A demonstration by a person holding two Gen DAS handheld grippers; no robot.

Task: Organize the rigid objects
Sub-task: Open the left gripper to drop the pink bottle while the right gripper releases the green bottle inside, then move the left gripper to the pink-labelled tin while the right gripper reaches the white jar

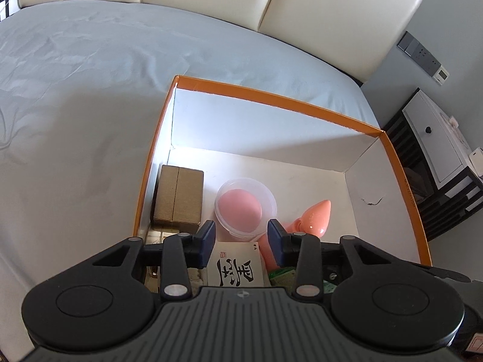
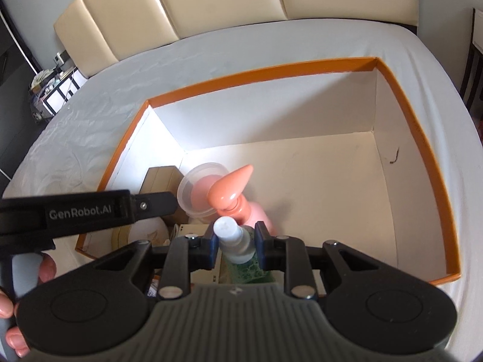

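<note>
The right gripper [image 2: 235,242] clasps a green bottle [image 2: 241,259] inside the orange-rimmed box [image 2: 422,157] on the bed. The left gripper [image 1: 241,235] hovers half-open, empty. A slipping bottle could topple the pink bottle [image 2: 229,193].

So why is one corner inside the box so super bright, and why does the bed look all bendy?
Left wrist view: light glares white in the orange-rimmed box's far left corner, with shadow beside it. Right wrist view: the same glare; the fisheye lens curves the bed edge, and the close bottle cap looks soft.

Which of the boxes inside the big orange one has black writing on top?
The white box beneath the left gripper; the brown cardboard box in the corner is plain.
</note>
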